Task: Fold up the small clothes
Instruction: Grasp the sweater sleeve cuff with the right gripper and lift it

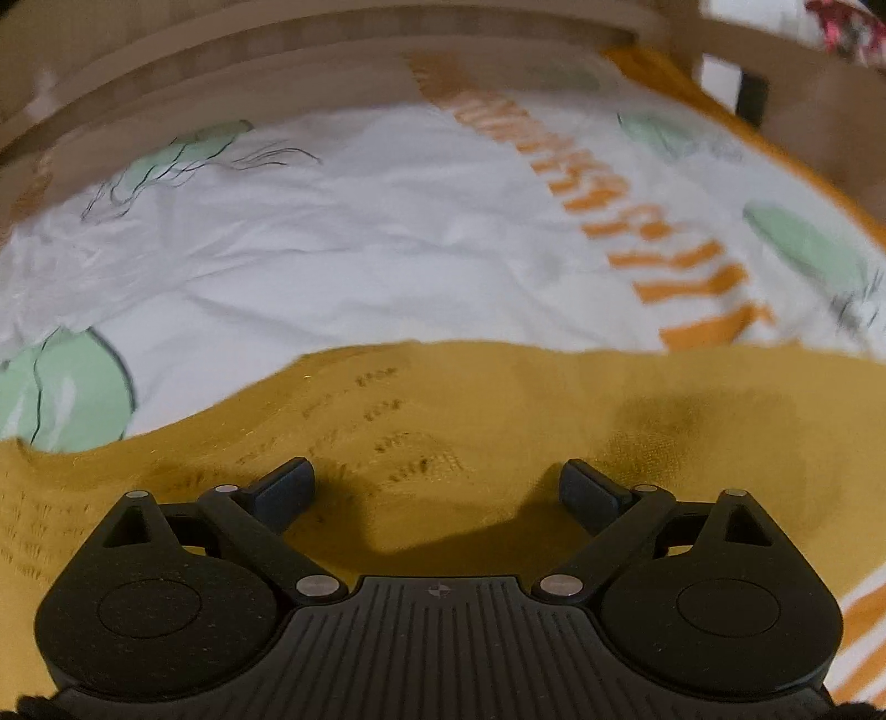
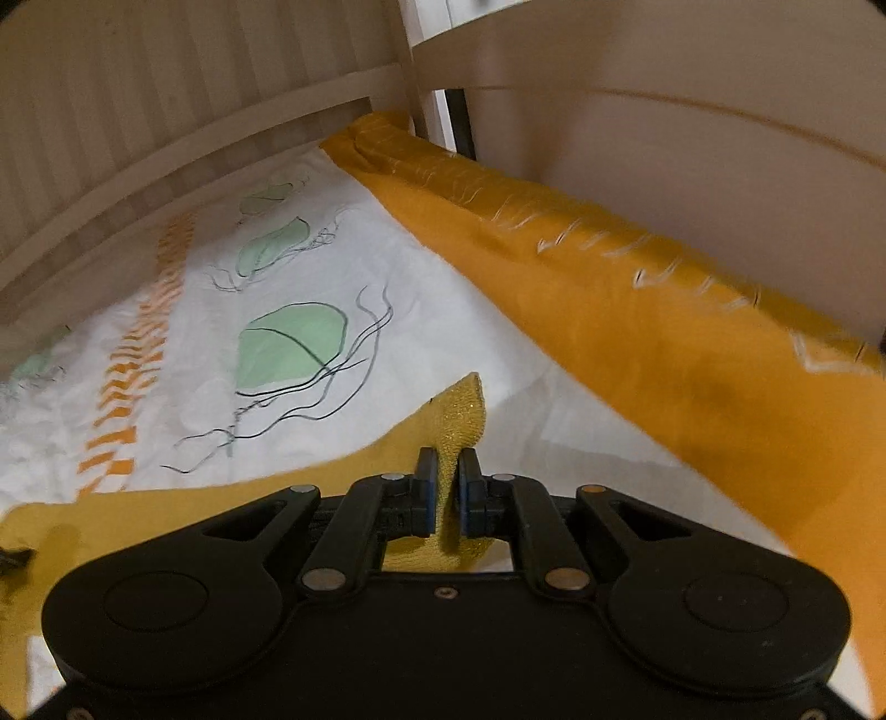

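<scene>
While the right gripper point(image 2: 447, 487) has its two fingers pressed together on a corner of the mustard-yellow knitted garment point(image 2: 454, 426), the left gripper point(image 1: 437, 487) stands wide open with nothing between its fingers. In the right wrist view the pinched corner rises up between the blue pads point(image 2: 426, 498) as a small peak, and the rest of this cloth runs down and to the left, lying flat on the bed cover point(image 2: 183, 399). The bed cover is white, with pale green leaf shapes, thin dark lines and a band of orange marks, and along its right side it has a wide orange border point(image 2: 637, 332) with white stitches. In the left wrist view the same garment point(image 1: 443, 410) fills the lower half of the picture, directly under and ahead of the open fingers point(image 1: 288, 482); small rows of holes in the knit are visible near the left finger. If the left fingertips touch the cloth or only hover above it, I cannot tell. Beyond the garment the white cover point(image 1: 360, 249) spreads to a pale wooden frame with slats point(image 1: 332, 39) at the far edge. This view is somewhat blurred, mostly at the top and right.
</scene>
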`<action>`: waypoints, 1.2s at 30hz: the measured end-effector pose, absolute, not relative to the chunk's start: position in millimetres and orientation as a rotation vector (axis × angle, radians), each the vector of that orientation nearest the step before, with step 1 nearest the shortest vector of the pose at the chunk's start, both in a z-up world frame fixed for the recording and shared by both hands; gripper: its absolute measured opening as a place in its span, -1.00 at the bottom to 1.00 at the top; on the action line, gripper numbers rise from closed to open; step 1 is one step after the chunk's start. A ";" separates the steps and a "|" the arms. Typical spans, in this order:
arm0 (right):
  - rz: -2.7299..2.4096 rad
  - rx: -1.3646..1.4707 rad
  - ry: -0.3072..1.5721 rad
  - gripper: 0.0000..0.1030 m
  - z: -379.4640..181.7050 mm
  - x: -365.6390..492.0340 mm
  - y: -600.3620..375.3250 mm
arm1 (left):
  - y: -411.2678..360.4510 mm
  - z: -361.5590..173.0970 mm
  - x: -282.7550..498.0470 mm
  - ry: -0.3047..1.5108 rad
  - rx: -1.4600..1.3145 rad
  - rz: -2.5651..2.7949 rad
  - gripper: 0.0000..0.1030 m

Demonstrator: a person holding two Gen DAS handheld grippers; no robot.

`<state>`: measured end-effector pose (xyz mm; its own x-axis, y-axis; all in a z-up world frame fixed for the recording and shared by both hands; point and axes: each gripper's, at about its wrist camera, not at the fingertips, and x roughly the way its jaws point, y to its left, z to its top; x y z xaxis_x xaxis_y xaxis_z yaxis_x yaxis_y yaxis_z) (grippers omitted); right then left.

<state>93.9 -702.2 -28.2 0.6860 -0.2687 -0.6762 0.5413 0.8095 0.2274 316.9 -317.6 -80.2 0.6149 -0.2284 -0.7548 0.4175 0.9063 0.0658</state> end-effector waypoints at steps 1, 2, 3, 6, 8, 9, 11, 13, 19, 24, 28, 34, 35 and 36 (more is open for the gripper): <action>-0.466 0.448 0.670 -0.73 -28.0 94.2 -702.3 | -321.3 -82.6 316.1 0.813 0.271 -0.374 0.91; -0.465 0.453 0.668 -0.73 -28.0 93.7 -701.5 | -321.5 -82.2 316.3 0.810 0.270 -0.375 0.90; -0.463 0.454 0.667 -0.73 -27.7 94.3 -700.5 | -319.3 -80.6 317.7 0.821 0.257 -0.377 0.90; -0.447 0.474 0.657 -0.72 -24.2 93.8 -695.8 | -306.1 -70.6 319.7 0.852 0.200 -0.397 0.81; -0.433 0.504 0.638 -0.72 -18.1 93.1 -691.5 | -292.4 -61.5 315.8 0.851 0.165 -0.410 0.75; -0.426 0.513 0.632 -0.72 -14.3 93.3 -688.3 | -282.5 -56.3 312.3 0.848 0.147 -0.416 0.75; -0.417 0.507 0.628 -0.72 -5.7 95.8 -679.9 | -261.3 -46.9 304.7 0.846 0.118 -0.440 0.75; -0.402 0.499 0.623 -0.72 3.5 99.6 -668.1 | -240.8 -39.4 298.5 0.859 0.095 -0.464 0.76; -0.307 0.511 0.612 -0.71 29.4 119.7 -617.5 | -167.0 -30.0 275.5 0.917 0.024 -0.470 0.77; -0.191 0.522 0.605 -0.71 48.9 141.1 -558.3 | -109.5 -22.8 256.6 0.910 0.013 -0.456 0.77; -0.076 0.553 0.597 -0.71 59.1 164.7 -501.9 | -66.2 -16.8 242.1 0.896 -0.004 -0.434 0.77; 0.092 0.577 0.611 -0.71 61.1 205.2 -412.9 | -11.6 -10.5 226.1 0.875 -0.016 -0.405 0.77; 0.118 0.583 0.612 -0.71 59.5 212.1 -397.9 | -3.0 -9.5 224.3 0.870 -0.021 -0.397 0.77; 0.144 0.586 0.615 -0.71 57.1 219.4 -382.1 | 4.8 -9.2 222.6 0.868 -0.028 -0.392 0.77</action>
<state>219.4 -382.1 57.1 0.8125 0.2960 -0.5023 0.0431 0.8288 0.5579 222.6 4.8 -9.2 0.5798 -0.3461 -0.7376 0.3237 0.9286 -0.1813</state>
